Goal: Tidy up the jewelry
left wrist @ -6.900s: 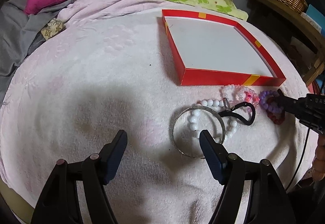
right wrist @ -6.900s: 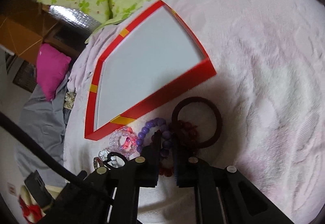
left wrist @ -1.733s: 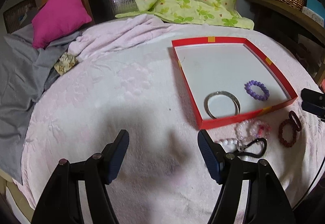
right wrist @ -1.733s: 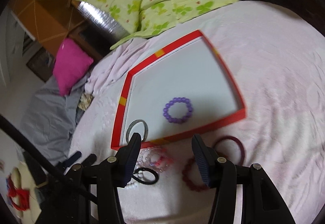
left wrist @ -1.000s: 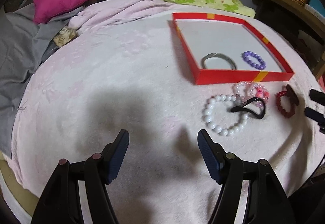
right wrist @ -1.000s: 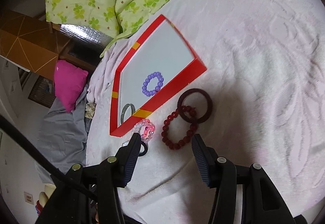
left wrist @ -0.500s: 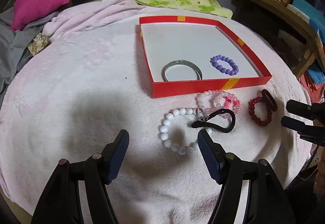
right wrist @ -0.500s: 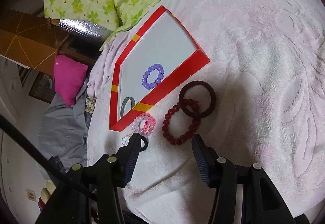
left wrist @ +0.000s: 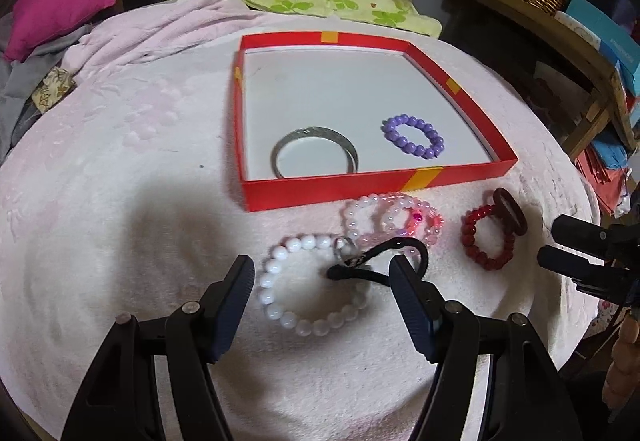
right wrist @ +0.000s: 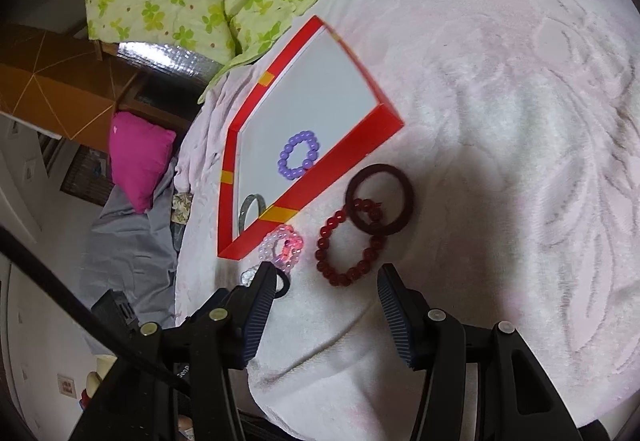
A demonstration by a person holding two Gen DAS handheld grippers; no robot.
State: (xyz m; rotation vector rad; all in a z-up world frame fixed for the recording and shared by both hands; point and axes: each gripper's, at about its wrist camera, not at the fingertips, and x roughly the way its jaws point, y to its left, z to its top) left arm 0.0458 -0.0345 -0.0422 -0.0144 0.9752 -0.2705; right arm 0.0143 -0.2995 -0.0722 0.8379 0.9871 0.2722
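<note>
Left wrist view: left gripper (left wrist: 322, 279) wide, empty, hangs over white bead bracelet (left wrist: 308, 287) on pink blanket (left wrist: 120, 221). Bracelet lies flat between jaws, slightly ahead; black hair tie (left wrist: 384, 261) crosses its far right side. Left hand nearer.

Right wrist view: right gripper (right wrist: 326, 287) half spread, empty. Dark red bead bracelet (right wrist: 350, 247) just ahead between jaws, near red box (right wrist: 320, 185) wall.
</note>
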